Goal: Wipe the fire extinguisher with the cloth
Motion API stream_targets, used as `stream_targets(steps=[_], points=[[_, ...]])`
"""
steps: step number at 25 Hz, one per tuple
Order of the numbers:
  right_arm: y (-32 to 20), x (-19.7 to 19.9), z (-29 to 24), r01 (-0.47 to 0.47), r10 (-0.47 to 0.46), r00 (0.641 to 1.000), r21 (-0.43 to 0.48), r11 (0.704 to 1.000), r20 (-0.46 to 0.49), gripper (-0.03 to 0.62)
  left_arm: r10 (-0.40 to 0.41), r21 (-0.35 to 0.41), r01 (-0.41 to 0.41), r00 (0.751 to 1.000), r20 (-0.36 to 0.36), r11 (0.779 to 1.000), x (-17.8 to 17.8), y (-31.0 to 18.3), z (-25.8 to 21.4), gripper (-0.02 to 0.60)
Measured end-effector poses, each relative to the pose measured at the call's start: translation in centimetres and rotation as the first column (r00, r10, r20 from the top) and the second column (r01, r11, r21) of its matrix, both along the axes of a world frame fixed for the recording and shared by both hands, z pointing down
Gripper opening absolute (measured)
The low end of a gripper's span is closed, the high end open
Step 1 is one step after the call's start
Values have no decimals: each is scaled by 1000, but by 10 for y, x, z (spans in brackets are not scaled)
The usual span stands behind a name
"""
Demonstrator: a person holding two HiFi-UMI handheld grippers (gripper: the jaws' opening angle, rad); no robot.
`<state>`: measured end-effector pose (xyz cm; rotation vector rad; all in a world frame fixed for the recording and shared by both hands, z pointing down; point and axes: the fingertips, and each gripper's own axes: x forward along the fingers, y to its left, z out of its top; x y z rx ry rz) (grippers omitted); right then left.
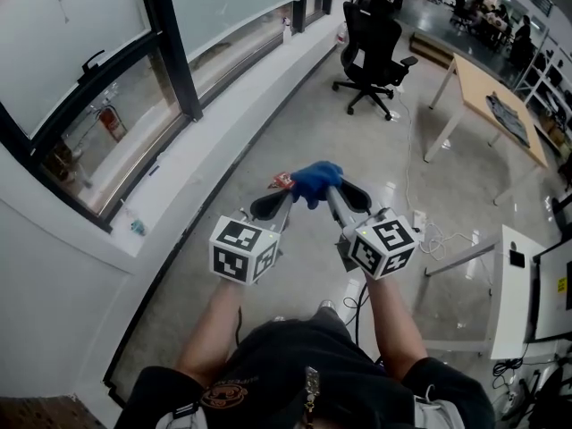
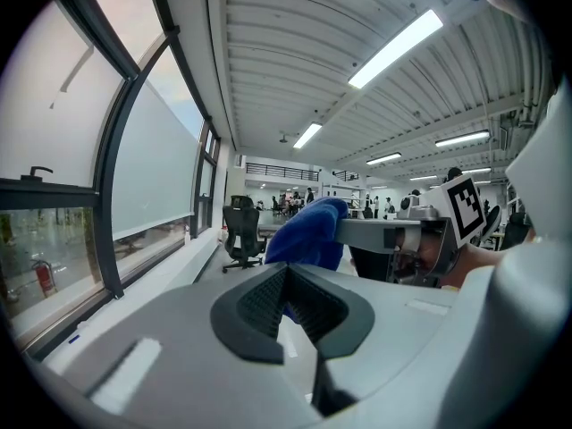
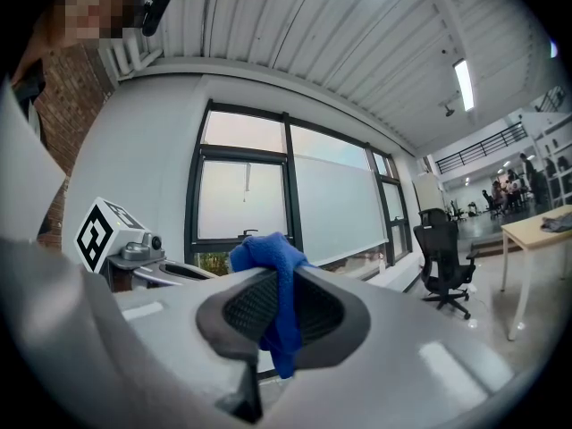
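Observation:
A blue cloth (image 1: 317, 180) is pinched in my right gripper (image 1: 325, 189), which is shut on it; in the right gripper view the cloth (image 3: 271, 262) bunches above the jaws and hangs down between them. My left gripper (image 1: 283, 197) is just left of it, shut with nothing held. From the left gripper view the cloth (image 2: 307, 231) shows right ahead of the closed jaws. A red fire extinguisher (image 1: 112, 122) stands behind the window glass at the left, far from both grippers, and is also visible as the extinguisher (image 2: 41, 277). A small red thing (image 1: 282, 181) peeks out beside the cloth.
A low white window sill (image 1: 206, 141) runs along the left wall. A black office chair (image 1: 373, 41) stands ahead, with a wooden table (image 1: 487, 92) at the right. A white desk (image 1: 517, 286) and floor cables (image 1: 429, 235) lie near my right side.

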<state>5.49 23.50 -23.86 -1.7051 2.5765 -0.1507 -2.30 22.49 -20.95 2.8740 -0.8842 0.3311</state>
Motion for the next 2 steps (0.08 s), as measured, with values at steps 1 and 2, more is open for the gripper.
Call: stream_targets(steps=[1,2], points=[[0,-1,1,0,0,1000,-1,1000,1,40,2,1,-2,1000,0,1000,0,1,0,8],[1,-2,1,0,0,1000,-1,1000,2,40,4,1,-4,1000,-1,1000,-1,1,0,8]])
